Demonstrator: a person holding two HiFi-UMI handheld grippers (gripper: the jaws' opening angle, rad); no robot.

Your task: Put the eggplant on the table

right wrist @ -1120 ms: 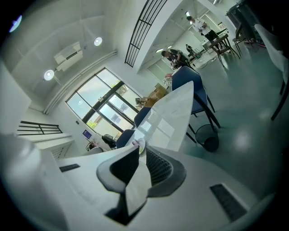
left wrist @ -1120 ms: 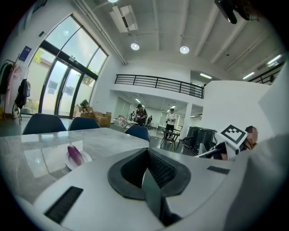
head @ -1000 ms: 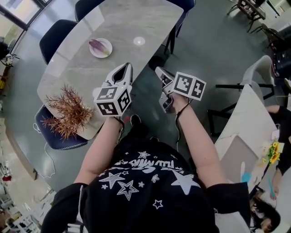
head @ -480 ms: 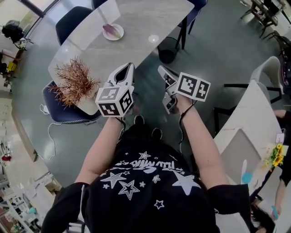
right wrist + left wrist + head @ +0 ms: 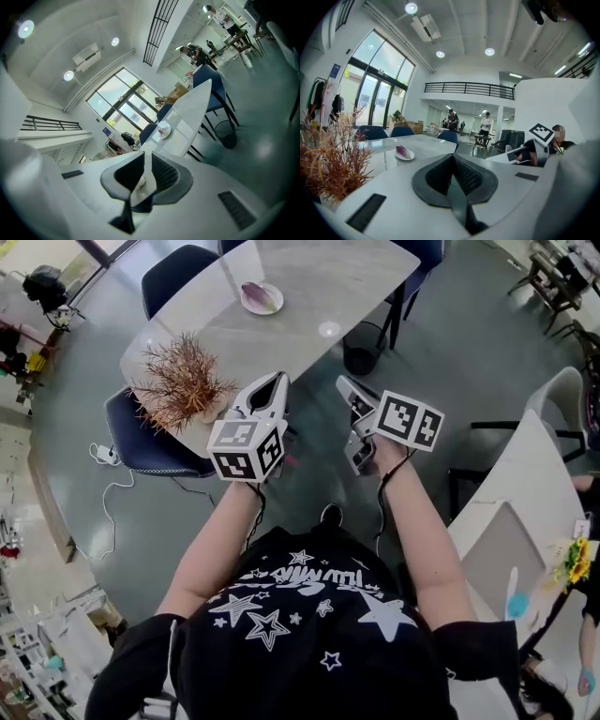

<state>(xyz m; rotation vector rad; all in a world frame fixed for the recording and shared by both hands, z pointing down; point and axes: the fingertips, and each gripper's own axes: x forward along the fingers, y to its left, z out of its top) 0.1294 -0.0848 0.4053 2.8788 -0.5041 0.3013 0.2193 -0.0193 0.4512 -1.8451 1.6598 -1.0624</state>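
Eggplant (image 5: 258, 294) on plate (image 5: 277, 299), left tool (image 5: 277, 381) and right tool (image 5: 343, 383) seemingly closed, empty

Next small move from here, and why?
Probably step closer to the table. The eggplant lies on a plate near its far side, well beyond the left gripper and right gripper. Both have their fingers shut on nothing, so neither can take it yet.

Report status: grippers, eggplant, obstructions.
Left gripper and right gripper shut, empty, short of grey marble table. Purple eggplant on white plate, untouched. Dried rust-brown plant at table's near end.
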